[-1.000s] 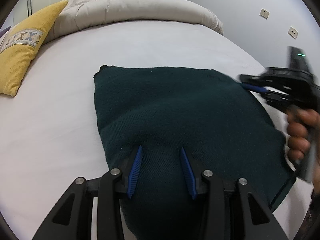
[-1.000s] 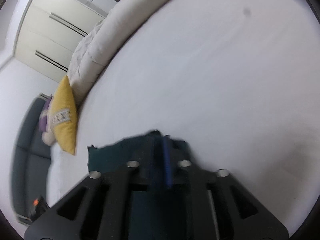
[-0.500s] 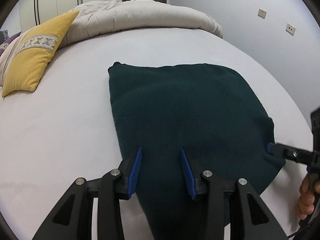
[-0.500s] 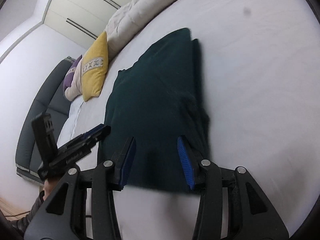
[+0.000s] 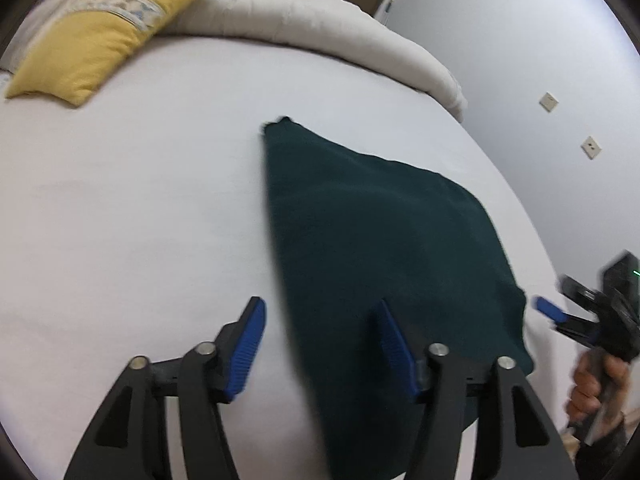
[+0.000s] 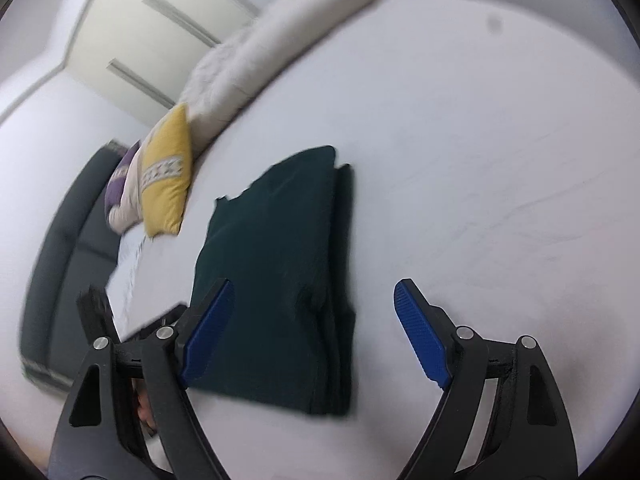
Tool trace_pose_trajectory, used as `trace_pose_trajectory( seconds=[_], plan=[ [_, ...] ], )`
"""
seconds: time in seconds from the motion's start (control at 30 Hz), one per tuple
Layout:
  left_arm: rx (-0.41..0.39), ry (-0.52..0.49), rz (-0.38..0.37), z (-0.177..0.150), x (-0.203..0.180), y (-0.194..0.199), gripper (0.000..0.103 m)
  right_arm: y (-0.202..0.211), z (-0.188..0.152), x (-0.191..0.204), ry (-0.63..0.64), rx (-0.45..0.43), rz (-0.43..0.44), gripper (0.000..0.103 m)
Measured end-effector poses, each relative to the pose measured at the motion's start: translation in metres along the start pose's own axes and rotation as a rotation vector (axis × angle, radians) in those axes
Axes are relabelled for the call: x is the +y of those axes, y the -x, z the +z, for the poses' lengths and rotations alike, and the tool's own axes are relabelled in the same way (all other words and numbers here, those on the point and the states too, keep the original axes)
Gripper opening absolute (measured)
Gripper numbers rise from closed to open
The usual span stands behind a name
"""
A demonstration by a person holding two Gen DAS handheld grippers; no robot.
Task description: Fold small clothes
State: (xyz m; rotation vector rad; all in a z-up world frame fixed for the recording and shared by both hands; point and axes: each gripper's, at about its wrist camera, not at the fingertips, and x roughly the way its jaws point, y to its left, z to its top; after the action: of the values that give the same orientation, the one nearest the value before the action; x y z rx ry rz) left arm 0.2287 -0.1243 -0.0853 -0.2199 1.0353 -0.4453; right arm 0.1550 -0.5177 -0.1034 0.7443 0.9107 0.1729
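A dark green knitted garment (image 5: 380, 240) lies folded flat on the white bed; it also shows in the right wrist view (image 6: 280, 264), with stacked layers along its right edge. My left gripper (image 5: 324, 346) is open and empty, above the garment's near left edge. My right gripper (image 6: 316, 330) is wide open and empty, above the garment's near right corner. The right gripper (image 5: 576, 320) also appears in the left wrist view, just off the garment's right corner, held by a hand.
A yellow pillow (image 5: 100, 36) and a rolled beige duvet (image 5: 320, 24) lie at the far side of the white bed (image 5: 120, 220). A dark sofa (image 6: 68, 248) stands beyond the bed. A wall with sockets (image 5: 548, 100) is on the right.
The right gripper let go of the garment's edge after laying it down and opened wide. The left gripper opened wider and shifted left. The garment now lies flat.
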Motion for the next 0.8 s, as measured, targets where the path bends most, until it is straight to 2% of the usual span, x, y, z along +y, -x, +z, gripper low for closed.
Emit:
trace_pose_trajectory(
  seconds=[0.07, 0.17, 0.2, 0.23, 0.27, 0.3, 0.4, 0.53, 0.67, 0.8],
  plan=[
    [0.042, 0.018, -0.021, 0.007, 0.0, -0.016, 0.071, -0.024, 0.008, -0.003, -0.026, 0.053, 0.044, 0.077],
    [0.089, 0.099, -0.063, 0.009, 0.01, -0.038, 0.079, -0.067, 0.018, -0.003, -0.046, 0.155, 0.032, 0.055],
    [0.091, 0.121, -0.077, 0.01, 0.013, -0.042, 0.08, -0.081, 0.02, -0.002, -0.051, 0.189, 0.02, 0.049],
    [0.089, 0.12, -0.078, 0.01, 0.013, -0.043, 0.08, -0.087, 0.022, -0.002, -0.05, 0.198, 0.011, 0.049],
    [0.089, 0.098, -0.069, 0.011, 0.011, -0.045, 0.079, -0.094, 0.025, 0.0, -0.046, 0.201, 0.005, 0.047],
    [0.09, 0.079, -0.059, 0.01, 0.007, -0.045, 0.078, -0.097, 0.029, 0.002, -0.042, 0.2, 0.008, 0.039],
    [0.114, 0.062, -0.055, 0.013, 0.001, -0.049, 0.064, -0.108, 0.032, 0.003, -0.043, 0.219, 0.004, 0.028],
    [0.122, 0.007, -0.019, 0.016, -0.011, -0.043, 0.044, -0.111, 0.026, 0.031, 0.069, 0.195, -0.093, 0.023],
    [0.118, -0.012, -0.003, 0.013, -0.012, -0.02, 0.037, -0.089, 0.015, 0.069, 0.201, 0.144, -0.205, 0.021],
    [0.086, -0.014, 0.008, 0.001, -0.004, 0.022, 0.036, -0.058, -0.011, 0.123, 0.288, 0.099, -0.164, 0.02]
  ],
)
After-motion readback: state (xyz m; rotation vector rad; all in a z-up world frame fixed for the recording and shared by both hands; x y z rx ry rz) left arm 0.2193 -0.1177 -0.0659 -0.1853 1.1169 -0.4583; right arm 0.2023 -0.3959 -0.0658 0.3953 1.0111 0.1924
